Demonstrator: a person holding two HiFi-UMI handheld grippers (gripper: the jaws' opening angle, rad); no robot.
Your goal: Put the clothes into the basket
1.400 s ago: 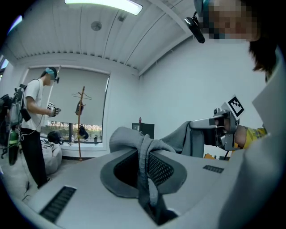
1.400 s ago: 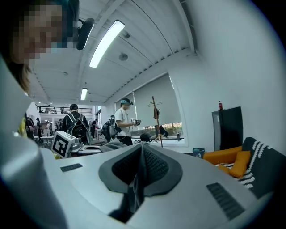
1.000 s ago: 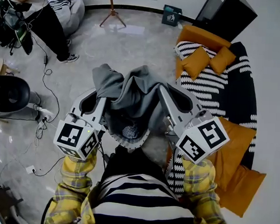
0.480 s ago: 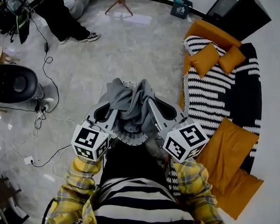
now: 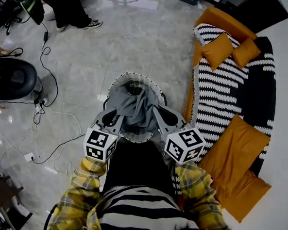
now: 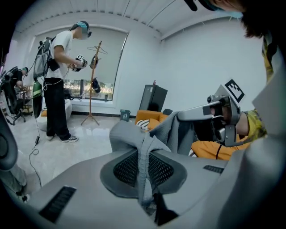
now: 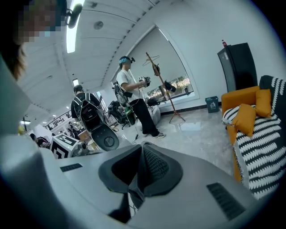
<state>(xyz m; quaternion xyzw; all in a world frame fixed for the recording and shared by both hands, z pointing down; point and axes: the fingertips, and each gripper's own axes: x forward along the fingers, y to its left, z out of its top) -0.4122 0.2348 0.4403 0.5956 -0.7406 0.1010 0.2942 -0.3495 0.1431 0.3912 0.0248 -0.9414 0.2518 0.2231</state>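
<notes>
we note our sleeves point(image 5: 84, 181): yellow plaid, over a black-and-white striped top point(image 5: 143, 211). left gripper point(image 5: 113, 117) and right gripper point(image 5: 159, 115): pale grey moulded shells with dark mesh pads point(image 6: 127, 167), each backed by a white cube point(image 5: 101, 144) bearing black square markers. we also see dark ribbed slots point(image 6: 60, 203) in the shells.

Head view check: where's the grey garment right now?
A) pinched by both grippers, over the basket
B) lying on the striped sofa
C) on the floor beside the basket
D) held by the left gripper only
A: the left gripper and right gripper are each shut on a fold of the grey garment, which hangs over the white basket.
</notes>
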